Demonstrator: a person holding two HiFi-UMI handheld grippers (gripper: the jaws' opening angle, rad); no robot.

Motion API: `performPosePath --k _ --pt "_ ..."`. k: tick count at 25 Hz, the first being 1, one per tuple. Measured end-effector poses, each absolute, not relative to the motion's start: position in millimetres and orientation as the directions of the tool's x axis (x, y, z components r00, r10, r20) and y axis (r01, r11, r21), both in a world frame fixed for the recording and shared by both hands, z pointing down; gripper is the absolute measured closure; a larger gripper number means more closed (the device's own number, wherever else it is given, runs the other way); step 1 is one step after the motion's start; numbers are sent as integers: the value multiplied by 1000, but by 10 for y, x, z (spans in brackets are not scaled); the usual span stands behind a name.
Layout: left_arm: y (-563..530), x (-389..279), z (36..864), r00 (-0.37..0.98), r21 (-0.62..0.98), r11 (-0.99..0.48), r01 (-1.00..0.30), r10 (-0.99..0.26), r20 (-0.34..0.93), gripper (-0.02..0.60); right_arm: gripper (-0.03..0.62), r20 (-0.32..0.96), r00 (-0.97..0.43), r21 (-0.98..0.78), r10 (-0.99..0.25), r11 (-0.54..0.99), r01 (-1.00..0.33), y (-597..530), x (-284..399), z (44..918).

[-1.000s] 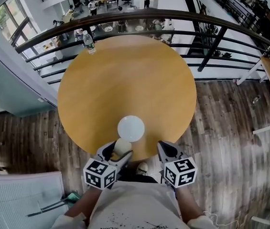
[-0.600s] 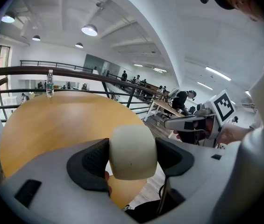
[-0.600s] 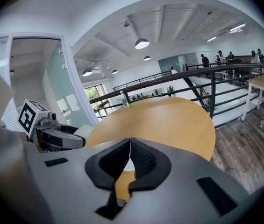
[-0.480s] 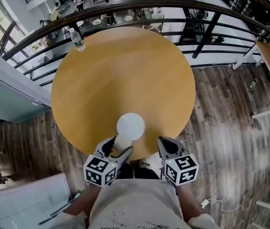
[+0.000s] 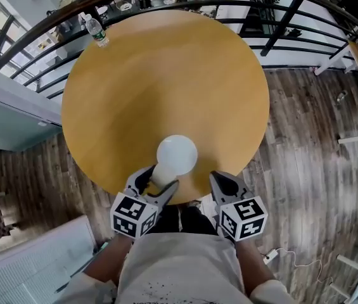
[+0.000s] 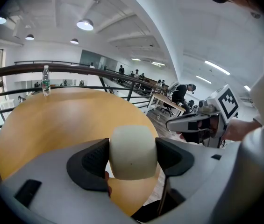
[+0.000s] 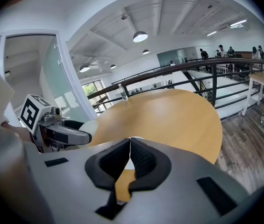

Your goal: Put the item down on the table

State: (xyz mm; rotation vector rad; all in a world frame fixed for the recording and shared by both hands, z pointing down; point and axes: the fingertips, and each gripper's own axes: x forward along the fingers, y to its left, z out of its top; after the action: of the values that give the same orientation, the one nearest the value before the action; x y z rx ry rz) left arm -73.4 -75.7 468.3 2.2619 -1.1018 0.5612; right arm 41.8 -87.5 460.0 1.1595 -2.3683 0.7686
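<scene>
Both grippers have edged forward and lower over the table's [image 5: 166,75] near rim, the left gripper [image 5: 156,182] clamped wide on the white item [image 5: 177,156], seemingly not yet set down, the right gripper [image 5: 225,183] closed and empty.

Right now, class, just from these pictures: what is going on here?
A person holds a two-jaw gripper in each hand. The left gripper grips the cream stem of a white, round-topped item over the near edge of the round wooden table; whether it touches the tabletop is unclear. The right gripper, shut and empty, is beside it. A clear plastic water bottle stands at the far edge.
</scene>
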Motion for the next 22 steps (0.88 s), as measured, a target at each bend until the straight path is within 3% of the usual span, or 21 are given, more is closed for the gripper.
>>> performPosePath --k 22 --pt "-1167 -671 5345 567 289 -532 -796 -487 664 256 569 592 -589 -348 -550 485 -802 -1123 250 5021"
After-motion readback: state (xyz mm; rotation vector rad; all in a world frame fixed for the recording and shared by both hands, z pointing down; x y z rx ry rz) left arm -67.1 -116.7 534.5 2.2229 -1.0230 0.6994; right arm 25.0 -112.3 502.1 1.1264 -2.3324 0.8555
